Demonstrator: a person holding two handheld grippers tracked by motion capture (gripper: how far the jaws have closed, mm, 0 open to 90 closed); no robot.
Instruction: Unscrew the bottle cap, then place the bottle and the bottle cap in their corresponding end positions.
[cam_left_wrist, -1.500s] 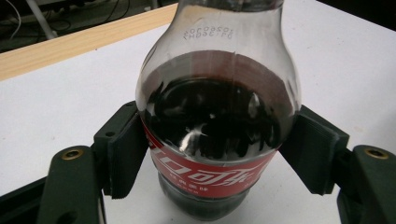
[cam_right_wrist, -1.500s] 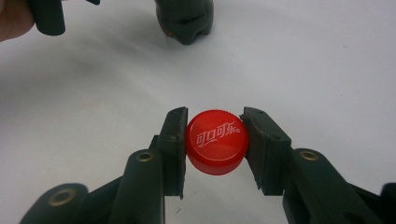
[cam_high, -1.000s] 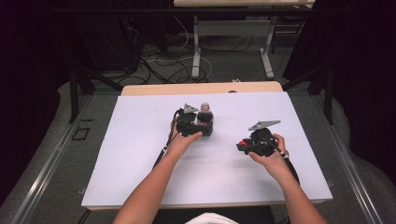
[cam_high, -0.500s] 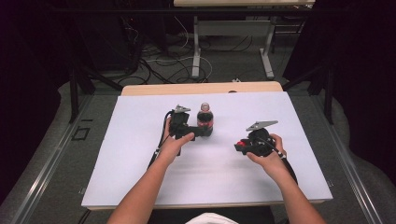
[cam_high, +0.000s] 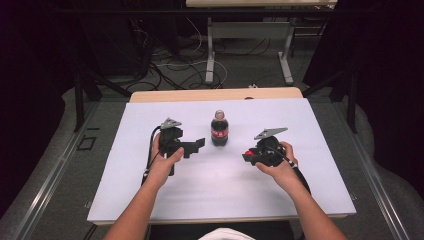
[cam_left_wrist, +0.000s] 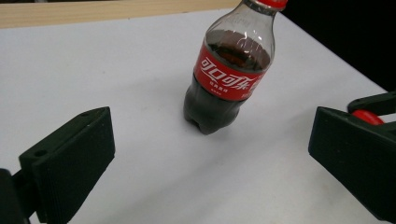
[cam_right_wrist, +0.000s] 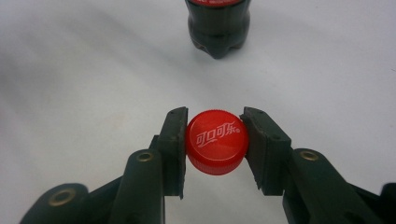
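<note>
A small cola bottle (cam_high: 219, 129) with a red label stands upright on the white table top (cam_high: 150, 200), free of both grippers. My left gripper (cam_high: 197, 146) hovers to its left, and its jaws have just been opening. In the left gripper view they stand wide apart around bare table (cam_left_wrist: 210, 168), with the bottle (cam_left_wrist: 224, 79) a little beyond them. My right gripper (cam_right_wrist: 215, 135) is shut on the red bottle cap (cam_right_wrist: 217, 140), logo side up. It holds the cap just above the table, right of the bottle (cam_right_wrist: 218, 28) and short of it.
The table's wooden far edge (cam_high: 215, 94) lies behind the bottle. Beyond it are dark floor, loose cables and the legs of another table (cam_high: 210, 55). White surface stretches on all sides of the bottle.
The left gripper has let go of the bottle, opened wide and drawn back to the left. The bottle stays standing. The right gripper with the cap has not moved.
</note>
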